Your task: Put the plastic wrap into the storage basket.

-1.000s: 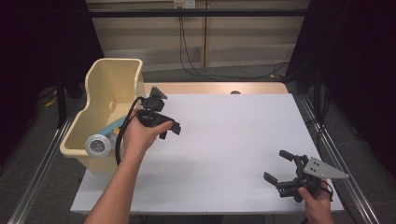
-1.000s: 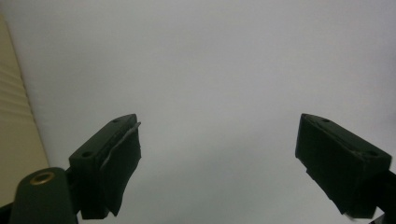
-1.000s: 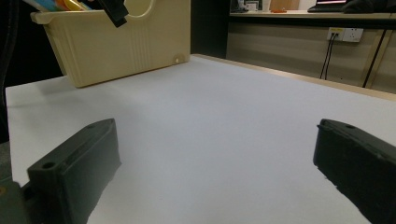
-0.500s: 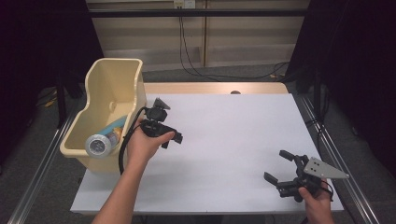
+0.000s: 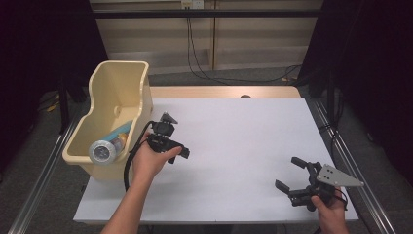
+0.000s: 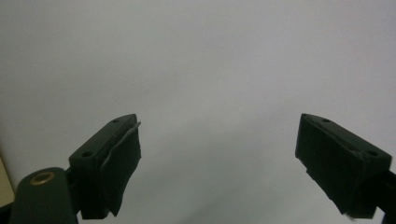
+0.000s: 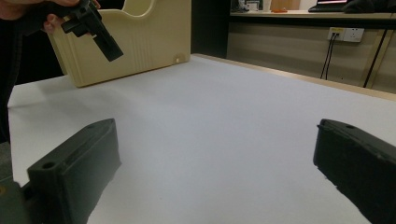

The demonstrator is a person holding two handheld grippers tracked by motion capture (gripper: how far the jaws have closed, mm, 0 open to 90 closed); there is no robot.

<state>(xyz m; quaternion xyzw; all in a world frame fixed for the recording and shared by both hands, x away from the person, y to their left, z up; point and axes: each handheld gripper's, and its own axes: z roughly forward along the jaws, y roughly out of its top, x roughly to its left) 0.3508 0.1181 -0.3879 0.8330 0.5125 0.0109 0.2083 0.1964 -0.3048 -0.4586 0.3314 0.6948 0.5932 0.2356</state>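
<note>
Table [image 5: 234,146] bare btwn grippers; bin [image 5: 117,97] hugs left edge.

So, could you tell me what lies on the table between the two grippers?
Nothing: in the high view, only bare white tabletop lies between the left gripper and the right gripper.

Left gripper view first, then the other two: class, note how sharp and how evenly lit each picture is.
Left gripper view: soft, the table a flat grey, dimmer toward the edges. Right gripper view: near claw blurred, the cream bin sharper. High view: table brightly and evenly lit, surroundings nearly black.
</note>
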